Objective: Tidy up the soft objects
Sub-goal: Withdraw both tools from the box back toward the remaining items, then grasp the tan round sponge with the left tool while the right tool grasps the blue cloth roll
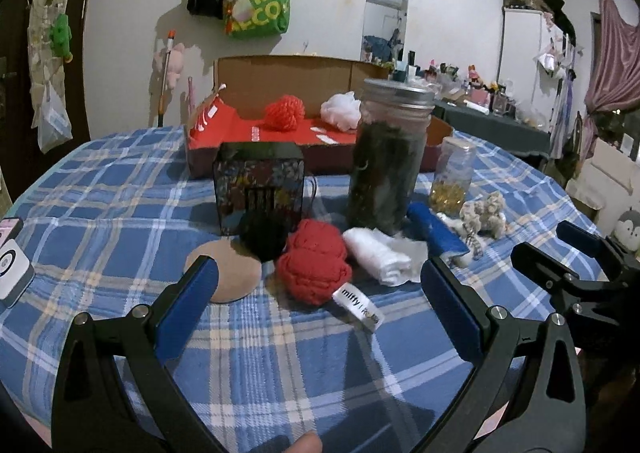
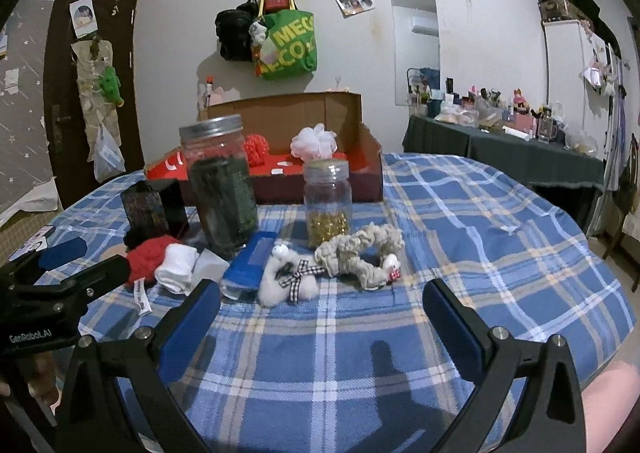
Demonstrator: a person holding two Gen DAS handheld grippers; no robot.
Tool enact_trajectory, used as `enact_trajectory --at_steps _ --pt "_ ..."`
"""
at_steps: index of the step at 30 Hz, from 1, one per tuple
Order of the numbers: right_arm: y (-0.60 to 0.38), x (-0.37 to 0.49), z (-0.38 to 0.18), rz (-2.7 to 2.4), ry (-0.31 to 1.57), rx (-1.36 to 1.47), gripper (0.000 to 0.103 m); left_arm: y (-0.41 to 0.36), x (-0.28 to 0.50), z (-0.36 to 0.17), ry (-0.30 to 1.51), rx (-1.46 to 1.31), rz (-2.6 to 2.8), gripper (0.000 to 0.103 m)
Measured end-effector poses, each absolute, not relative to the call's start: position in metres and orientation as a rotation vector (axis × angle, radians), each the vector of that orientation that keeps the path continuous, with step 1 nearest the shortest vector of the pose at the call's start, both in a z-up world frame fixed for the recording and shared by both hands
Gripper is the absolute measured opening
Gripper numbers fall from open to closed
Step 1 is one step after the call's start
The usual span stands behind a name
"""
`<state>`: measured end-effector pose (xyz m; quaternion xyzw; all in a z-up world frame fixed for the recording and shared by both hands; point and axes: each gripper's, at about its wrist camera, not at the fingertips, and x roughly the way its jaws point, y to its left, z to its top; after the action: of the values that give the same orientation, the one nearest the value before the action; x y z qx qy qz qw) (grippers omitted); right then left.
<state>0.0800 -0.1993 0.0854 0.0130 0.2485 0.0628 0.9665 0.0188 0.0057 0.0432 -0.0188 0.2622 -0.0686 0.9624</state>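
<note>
Fingers on both grippers spread wide, nothing held. Left gripper (image 1: 316, 285) faces the red knitted ball (image 1: 314, 261), which lies on the plaid bench (image 1: 120, 189) touching a rolled white cloth (image 1: 376, 255) and a black pompom (image 1: 264, 235). Right gripper (image 2: 320, 301) faces the beige scrunchie (image 2: 360, 253). Cardboard box (image 1: 296, 81) behind already holds a red ball and a white puff. Judgement: centre the left fingers around the ball's middle, avoid pinching the label tag (image 1: 358, 307), close gently, lift clear of the tall jar (image 1: 386, 157).
</note>
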Motion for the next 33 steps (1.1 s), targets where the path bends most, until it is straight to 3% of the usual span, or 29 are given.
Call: enact_trajectory --at_steps 33 --pt "-0.172 0.148 0.088 0.263 0.687 0.002 0.102 0.057 0.063 0.049 0.736 0.05 -0.2 0.103"
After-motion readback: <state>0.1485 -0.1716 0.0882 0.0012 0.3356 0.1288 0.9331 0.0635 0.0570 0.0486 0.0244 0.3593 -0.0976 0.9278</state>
